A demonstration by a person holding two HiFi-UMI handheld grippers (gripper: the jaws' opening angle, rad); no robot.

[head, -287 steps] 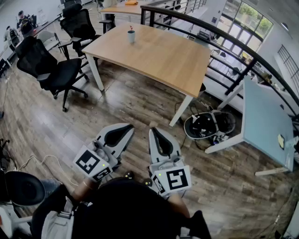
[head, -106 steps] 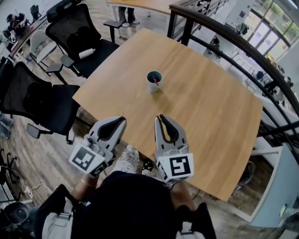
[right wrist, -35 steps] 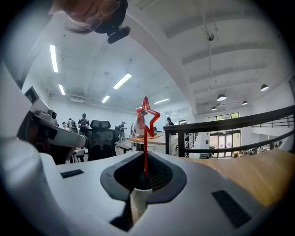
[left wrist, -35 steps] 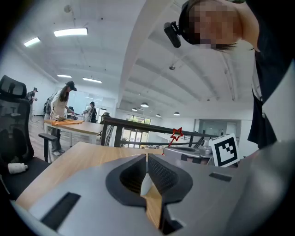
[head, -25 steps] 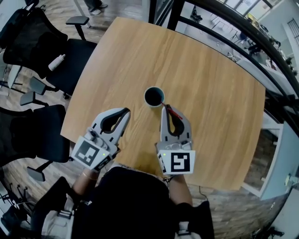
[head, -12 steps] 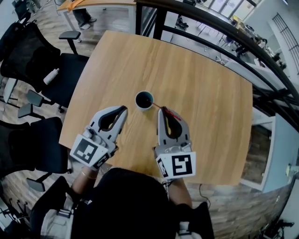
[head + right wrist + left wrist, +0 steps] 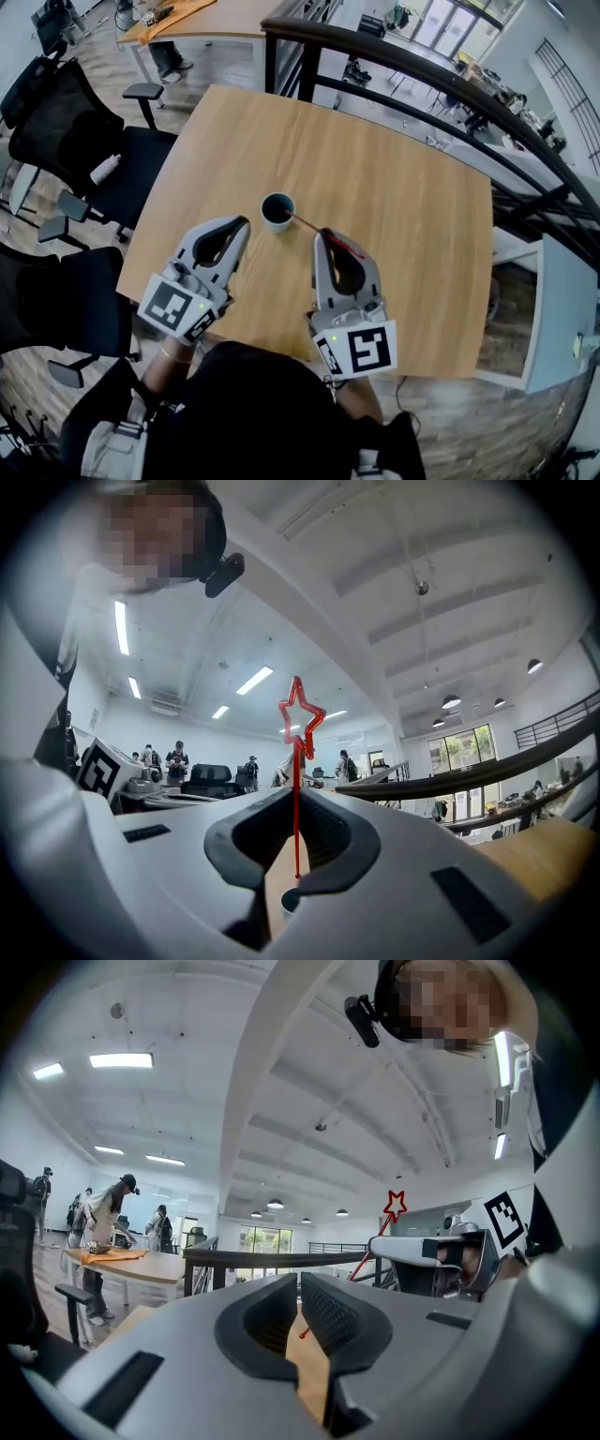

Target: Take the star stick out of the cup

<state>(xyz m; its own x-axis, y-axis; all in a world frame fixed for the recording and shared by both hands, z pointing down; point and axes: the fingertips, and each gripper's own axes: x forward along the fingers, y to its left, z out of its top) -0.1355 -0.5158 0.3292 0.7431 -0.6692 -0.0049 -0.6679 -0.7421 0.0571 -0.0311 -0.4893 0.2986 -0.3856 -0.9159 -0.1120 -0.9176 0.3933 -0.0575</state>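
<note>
While both arms reach forward from the person's body, the wooden counter (image 7: 403,216) fills the middle of the head view, with black office chairs (image 7: 66,122) on the floor at its 9 o'clock side.

The left hand-held gripper (image 7: 232,230) points toward 1 o'clock, low over the counter at 7 o'clock of the cup. Its jaws are drawn together to a thin slit and grip nothing. Its marker cube (image 7: 178,309) shows a black-and-white square pattern, not readable writing.

The right hand-held gripper (image 7: 324,236) points toward 12 o'clock, at 4 o'clock of the cup and apart from it. Its cube (image 7: 361,349) carries a similar pattern. Its jaws are closed on the star stick.

The cup (image 7: 277,210) stands upright near the middle of the counter, its inside dark.

The star stick (image 7: 297,803) is pinched at mid-length. In the right gripper view the red outlined star rises above the jaw tips and the thin shaft hangs below them, its end just above the cup. From the head view the shaft slants from the jaw tips to the cup's rim at 4 o'clock. Whether the end has cleared the rim cannot be told.

A second ago the right jaw tips were just beside the cup's rim; now a stretch of shaft shows between them. Four seconds back the stick stood in the cup, with both grippers at the counter's near edge.
</note>
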